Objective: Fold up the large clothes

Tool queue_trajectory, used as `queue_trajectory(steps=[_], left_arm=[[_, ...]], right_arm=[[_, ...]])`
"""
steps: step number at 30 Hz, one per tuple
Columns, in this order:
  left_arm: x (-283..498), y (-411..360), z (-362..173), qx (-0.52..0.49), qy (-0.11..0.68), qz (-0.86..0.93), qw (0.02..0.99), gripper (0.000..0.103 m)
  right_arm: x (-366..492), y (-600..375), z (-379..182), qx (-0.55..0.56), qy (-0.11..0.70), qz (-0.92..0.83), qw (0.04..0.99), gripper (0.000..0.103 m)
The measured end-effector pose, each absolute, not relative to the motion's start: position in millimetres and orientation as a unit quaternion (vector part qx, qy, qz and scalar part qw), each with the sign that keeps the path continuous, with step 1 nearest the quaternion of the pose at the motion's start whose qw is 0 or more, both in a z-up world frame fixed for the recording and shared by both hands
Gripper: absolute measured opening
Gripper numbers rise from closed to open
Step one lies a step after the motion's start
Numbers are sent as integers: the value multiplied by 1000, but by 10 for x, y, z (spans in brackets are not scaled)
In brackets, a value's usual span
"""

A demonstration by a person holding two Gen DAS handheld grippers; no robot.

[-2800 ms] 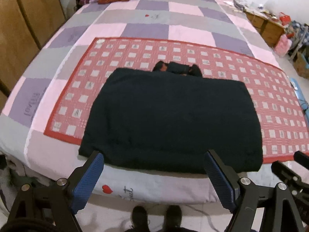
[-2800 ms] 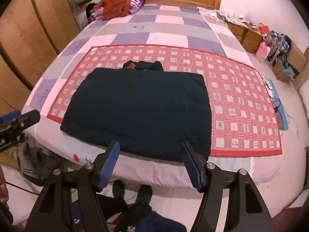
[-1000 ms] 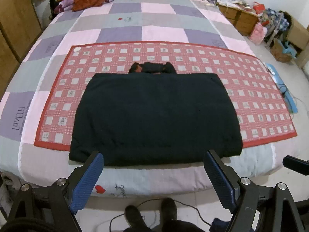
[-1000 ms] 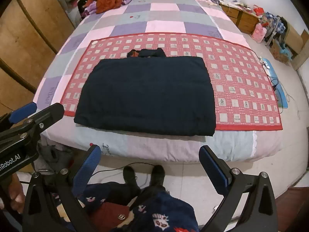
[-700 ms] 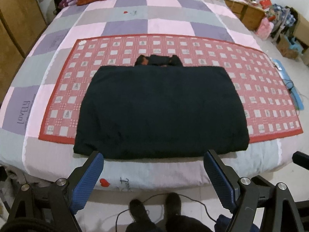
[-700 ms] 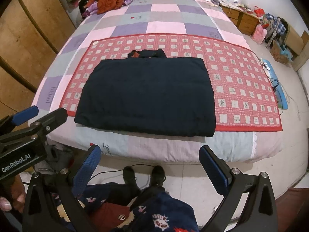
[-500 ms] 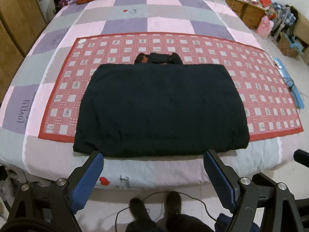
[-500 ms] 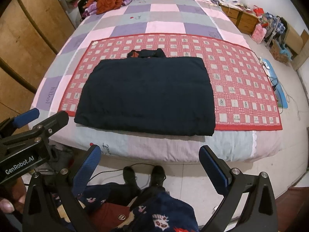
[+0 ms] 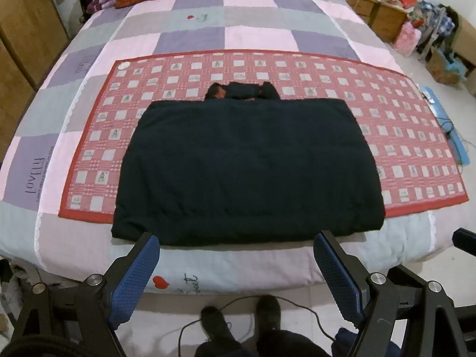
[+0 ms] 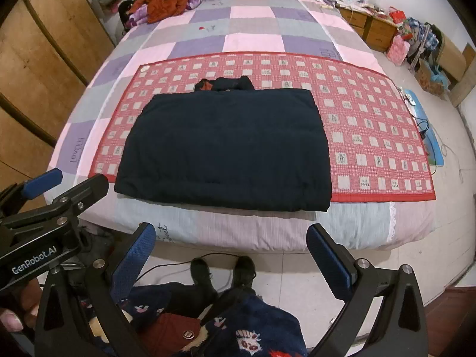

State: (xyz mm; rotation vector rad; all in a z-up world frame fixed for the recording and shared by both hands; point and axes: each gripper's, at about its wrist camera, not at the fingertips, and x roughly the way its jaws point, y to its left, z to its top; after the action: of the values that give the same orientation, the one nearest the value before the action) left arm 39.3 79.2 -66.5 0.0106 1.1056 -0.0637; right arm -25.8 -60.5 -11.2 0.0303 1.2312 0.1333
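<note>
A dark navy folded jacket lies at centre frame on a red checked mat spread over a patchwork bed; the left gripper and right gripper hover at lower frame, jaws spread wide, holding nothing.

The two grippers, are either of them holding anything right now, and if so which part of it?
Nothing is held. The left gripper and right gripper both stand open, short of the bed's edge, and the folded dark garment lies untouched on the red checked mat.
</note>
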Motion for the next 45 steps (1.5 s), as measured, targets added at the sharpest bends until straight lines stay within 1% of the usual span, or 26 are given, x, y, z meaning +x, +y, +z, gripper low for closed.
queue_trajectory(steps=[45], left_arm=[[575, 864, -780, 2, 538, -25, 843, 88]], right_arm=[[87, -545, -253, 16, 593, 66, 802, 103]])
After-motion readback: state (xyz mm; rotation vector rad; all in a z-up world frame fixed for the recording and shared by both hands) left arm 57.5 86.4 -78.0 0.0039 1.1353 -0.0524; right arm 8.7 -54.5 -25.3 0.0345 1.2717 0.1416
